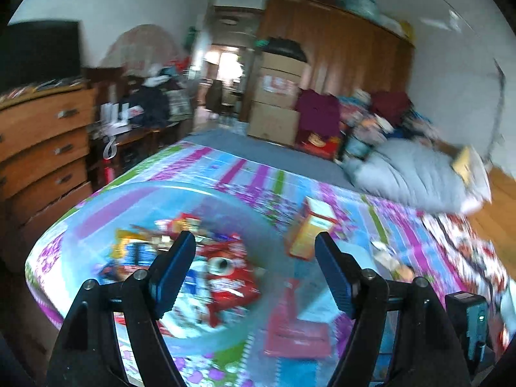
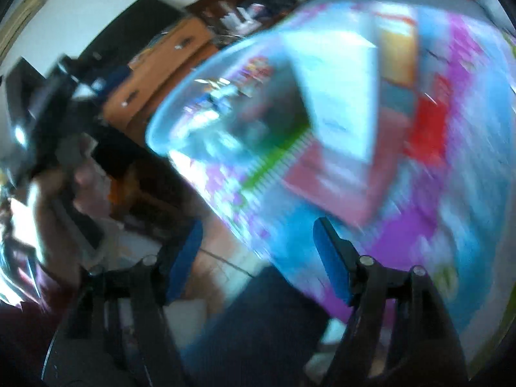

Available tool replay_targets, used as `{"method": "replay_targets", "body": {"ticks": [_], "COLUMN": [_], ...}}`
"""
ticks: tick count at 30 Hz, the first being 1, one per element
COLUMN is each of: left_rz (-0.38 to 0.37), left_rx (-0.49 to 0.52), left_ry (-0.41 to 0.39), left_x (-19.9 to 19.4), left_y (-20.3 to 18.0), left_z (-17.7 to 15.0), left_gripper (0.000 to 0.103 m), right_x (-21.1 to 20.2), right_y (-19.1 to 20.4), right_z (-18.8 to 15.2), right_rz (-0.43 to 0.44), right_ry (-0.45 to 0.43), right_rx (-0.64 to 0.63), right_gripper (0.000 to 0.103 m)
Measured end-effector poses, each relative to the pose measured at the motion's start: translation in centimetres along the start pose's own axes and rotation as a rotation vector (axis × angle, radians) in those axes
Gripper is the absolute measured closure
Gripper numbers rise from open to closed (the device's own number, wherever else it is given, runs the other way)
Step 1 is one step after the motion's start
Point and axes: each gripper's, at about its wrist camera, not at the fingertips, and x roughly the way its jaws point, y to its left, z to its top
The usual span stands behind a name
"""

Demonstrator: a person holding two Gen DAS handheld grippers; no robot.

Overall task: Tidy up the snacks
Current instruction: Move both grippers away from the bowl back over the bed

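Note:
A clear plastic tub [image 1: 135, 193] sits on the colourful bedspread [image 1: 245, 174] and holds several snack packs, among them a red bag [image 1: 230, 274]. My left gripper [image 1: 254, 242] is open and empty above the tub's right side. An orange snack box [image 1: 311, 229] and a pink-red pack [image 1: 295, 325] lie on the bed outside the tub. In the blurred right wrist view my right gripper [image 2: 258, 235] is open and empty at the bed's near edge, below the tub [image 2: 180, 103] and a pink pack [image 2: 335, 177].
A wooden chest of drawers [image 1: 45, 148] stands left of the bed. A grey folded quilt [image 1: 419, 177] lies at the bed's far right. Cardboard boxes [image 1: 277, 96] and a wardrobe [image 1: 338, 42] stand behind. A black device [image 1: 467, 319] sits at lower right.

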Motion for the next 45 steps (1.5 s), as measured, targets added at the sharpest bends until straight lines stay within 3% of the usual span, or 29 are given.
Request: {"method": "replay_targets", "body": {"ticks": [8, 13, 16, 20, 23, 28, 31, 34, 37, 39, 41, 43, 45], "left_rz": [-0.165, -0.237, -0.267, -0.295, -0.306, -0.282, -0.305, -0.362, -0.352, -0.352, -0.331, -0.295, -0.262], "left_rx": [0.172, 0.237, 0.266, 0.305, 0.321, 0.357, 0.357, 0.359, 0.345, 0.338, 0.351, 0.329, 0.334], "left_ry": [0.079, 0.116, 0.161, 0.208, 0.218, 0.275, 0.332, 0.414, 0.535, 0.549, 0.517, 0.571, 0.630], "left_x": [0.3, 1.0, 2.1, 3.8, 5.0, 7.7, 9.5, 12.7, 17.0, 18.6, 20.1, 22.8, 24.9], "left_y": [-10.2, -15.7, -18.7, -22.0, -23.5, -25.0, -25.8, -27.4, -28.6, -29.1, -29.4, -29.4, -29.4], "left_z": [-1.7, -3.0, -4.1, -5.3, -5.8, -7.1, -8.5, -11.9, -15.9, -17.5, -18.4, -19.3, -20.4], "left_gripper": [0.025, 0.025, 0.025, 0.025, 0.025, 0.025, 0.025, 0.025, 0.025, 0.025, 0.025, 0.025, 0.023], "right_x": [-7.8, -12.2, -15.0, -18.1, -19.6, -20.8, -21.2, -20.6, -19.3, -18.5, -18.2, -17.6, -16.9], "right_y": [-9.7, -14.8, -18.3, -23.2, -27.9, -35.0, -32.6, -29.8, -28.7, -26.9, -24.5, -23.7, -24.6], "right_z": [-6.8, -8.3, -7.2, -4.6, -1.6, 2.5, 6.0, 7.2, 6.2, 5.7, 5.4, 4.5, 2.8], "right_rz": [-0.140, -0.195, -0.228, -0.287, -0.339, -0.408, -0.390, -0.396, -0.377, -0.353, -0.381, -0.432, -0.478], "right_ry": [-0.104, -0.198, -0.264, -0.329, -0.368, -0.357, -0.350, -0.345, -0.307, -0.271, -0.236, -0.220, -0.207], "right_rx": [0.242, 0.329, 0.352, 0.353, 0.382, 0.525, 0.370, 0.261, 0.293, 0.243, 0.150, 0.100, 0.135], "right_gripper": [0.031, 0.030, 0.031, 0.041, 0.039, 0.039, 0.039, 0.029, 0.028, 0.028, 0.027, 0.021, 0.019]}}
